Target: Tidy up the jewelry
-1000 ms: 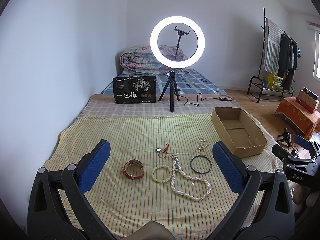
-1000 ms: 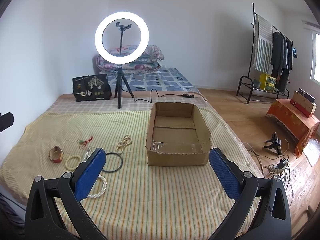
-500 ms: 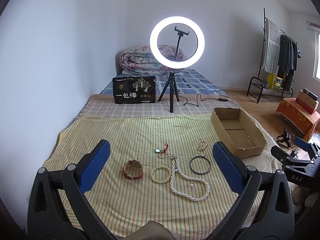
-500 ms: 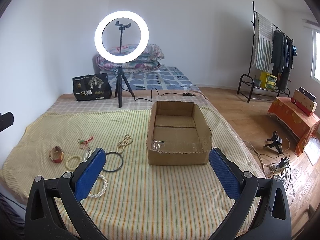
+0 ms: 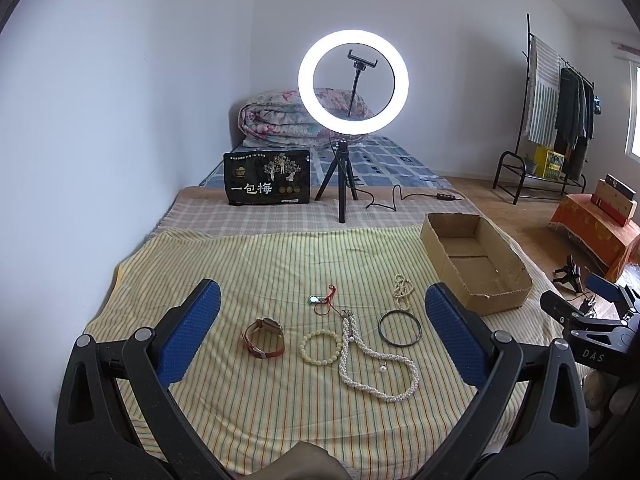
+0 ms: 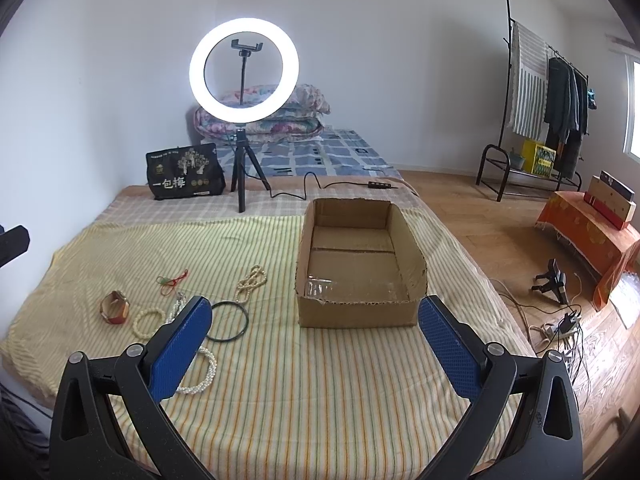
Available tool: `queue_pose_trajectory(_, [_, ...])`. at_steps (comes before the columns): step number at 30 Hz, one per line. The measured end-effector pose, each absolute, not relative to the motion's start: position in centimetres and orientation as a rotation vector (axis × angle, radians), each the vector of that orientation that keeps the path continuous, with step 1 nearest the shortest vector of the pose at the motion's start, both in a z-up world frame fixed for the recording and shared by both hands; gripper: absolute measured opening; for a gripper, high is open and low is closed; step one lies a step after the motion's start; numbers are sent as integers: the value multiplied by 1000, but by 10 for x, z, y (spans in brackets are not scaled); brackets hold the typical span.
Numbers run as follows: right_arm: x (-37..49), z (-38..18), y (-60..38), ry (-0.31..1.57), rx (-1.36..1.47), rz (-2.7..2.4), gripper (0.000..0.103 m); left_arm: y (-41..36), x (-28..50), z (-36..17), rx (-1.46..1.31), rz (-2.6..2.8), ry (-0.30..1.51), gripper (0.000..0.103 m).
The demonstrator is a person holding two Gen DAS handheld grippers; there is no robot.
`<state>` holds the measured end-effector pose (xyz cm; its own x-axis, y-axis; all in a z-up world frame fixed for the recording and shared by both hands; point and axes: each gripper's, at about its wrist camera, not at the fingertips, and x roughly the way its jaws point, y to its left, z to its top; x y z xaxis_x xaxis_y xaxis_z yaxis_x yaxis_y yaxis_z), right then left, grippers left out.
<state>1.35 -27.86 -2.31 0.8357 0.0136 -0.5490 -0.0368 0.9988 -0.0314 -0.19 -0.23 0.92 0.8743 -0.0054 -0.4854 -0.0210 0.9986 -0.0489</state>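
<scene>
Nearby: long white pearl necklace (image 5: 376, 364) straight ahead of left gripper (image 5: 320, 328) | both jaws apart, empty | brown cardboard box (image 6: 360, 264) ahead of right gripper (image 6: 316, 336)

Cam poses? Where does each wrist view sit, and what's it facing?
Left wrist: on the left tongs, open, above the striped cloth's near edge, facing the jewelry; the right tongs show at far right.
Right wrist: on the right tongs, open, facing the cardboard box.
Shared: box, black bangle, ring light.
</scene>
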Motion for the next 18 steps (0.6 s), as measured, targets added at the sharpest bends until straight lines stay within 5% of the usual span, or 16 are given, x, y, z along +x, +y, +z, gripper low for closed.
queue_pose_trajectory(18, [16,-23,-276,585,-43,32,102,-2,3,1,-53,16,518,103])
